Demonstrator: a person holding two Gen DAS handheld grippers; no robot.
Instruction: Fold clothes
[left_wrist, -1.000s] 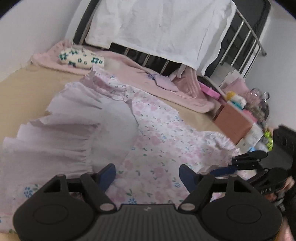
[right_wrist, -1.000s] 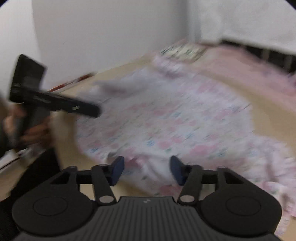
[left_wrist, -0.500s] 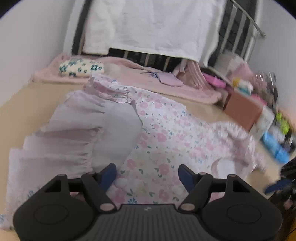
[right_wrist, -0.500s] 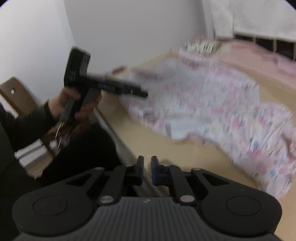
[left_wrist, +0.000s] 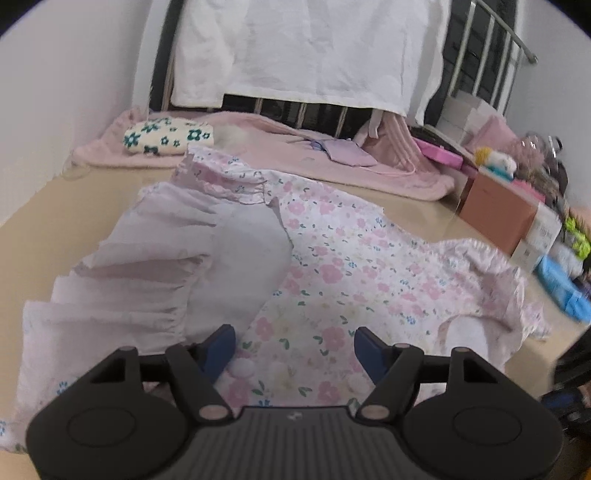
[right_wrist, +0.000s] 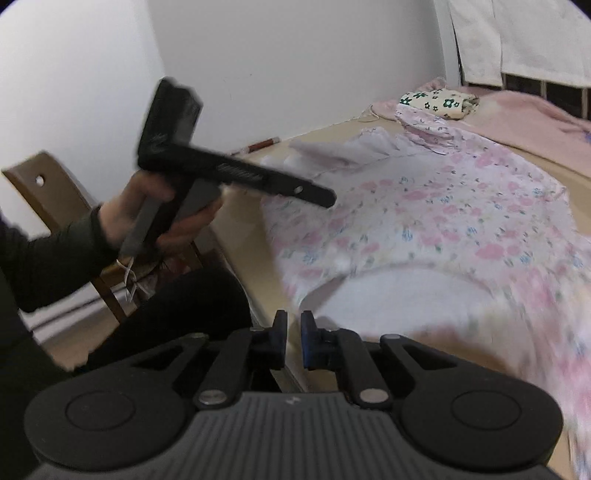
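Bed (left_wrist: 92, 192) | dress (left_wrist: 332, 266) spread, part turned | left tongs (left_wrist: 293, 341) wide, right tongs (right_wrist: 292, 339) nearly closed, empty | risk: thin cloth slips, bunches

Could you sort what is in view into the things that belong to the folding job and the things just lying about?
Part of the job:
floral garment, spread flat on the bed
left gripper, open
right gripper, shut, empty

Just lying about:
pink blanket
flower-print pillow
white sheet over the rail
brown box
wooden chair
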